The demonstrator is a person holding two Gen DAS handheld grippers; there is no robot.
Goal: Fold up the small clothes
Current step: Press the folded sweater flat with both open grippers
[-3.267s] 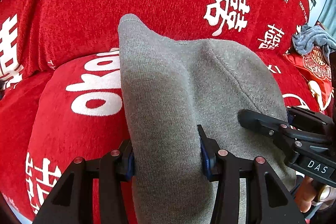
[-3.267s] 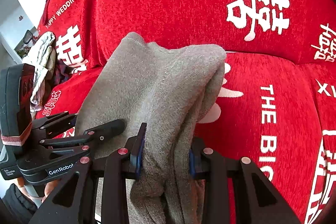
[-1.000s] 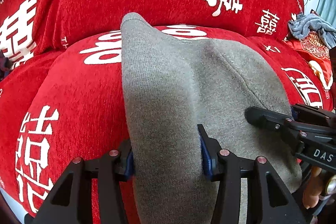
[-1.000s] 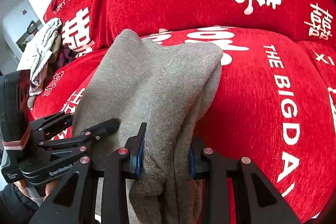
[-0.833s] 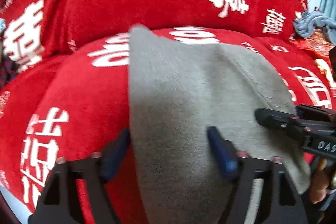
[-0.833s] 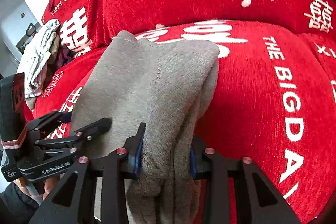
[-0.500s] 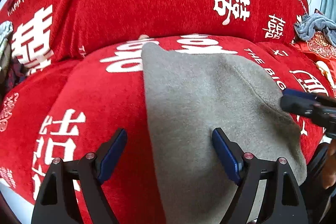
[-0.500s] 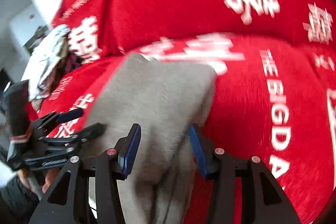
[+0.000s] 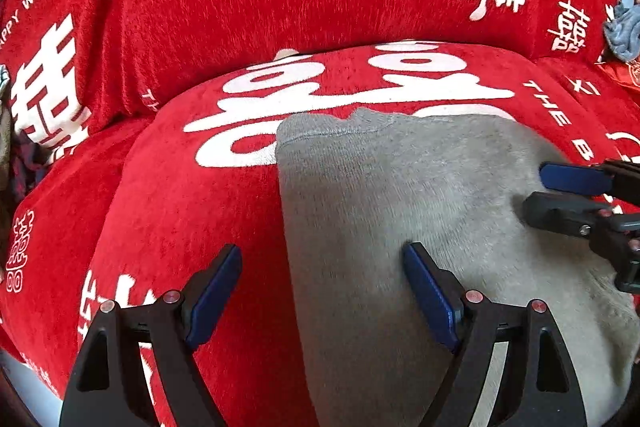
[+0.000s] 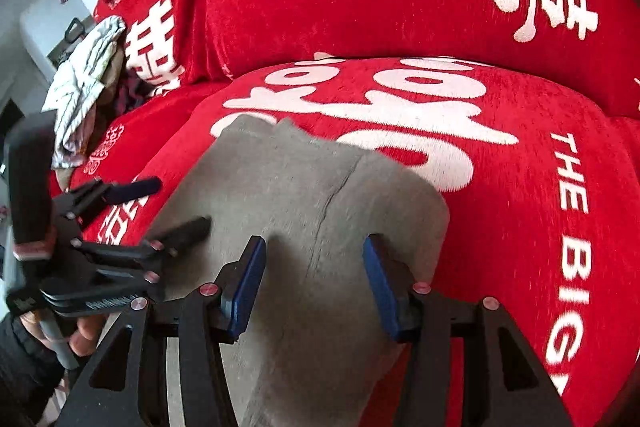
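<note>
Currently both grippers are off the cloth: the left gripper [image 9: 322, 291] has its jaws spread wide, blue pads [image 9: 430, 293] clear of the fabric, one finger over bare red cover and the other over the garment. The right gripper [image 10: 314, 287] has jaws parted too, narrower, straddling the garment's near right portion with nothing pinched. Its own pads [image 10: 244, 287] look free of the cloth. The grey garment [image 9: 400, 207] lies folded on the seat cushion of the red printed sofa cover [image 9: 180, 207], left edge straight, far edge showing a stitched hem, and a crease or seam running down the middle in the right view. Step, as I read it: release after laying a fold down; the piece looks flat and roughly rectangular, so this fold seems done. Next move probably calls for either another fold (regrip the near or a side edge with both grippers, lift, carry over) or smoothing, then setting it aside. Can't tell how many layers are stacked. Crumpled cloths sit at the far sides: a striped pale one [image 10: 86, 79] left, a grey-blue one [image 9: 624, 31] right. A hand [image 10: 86, 331] holds the left tool's handle.
</note>
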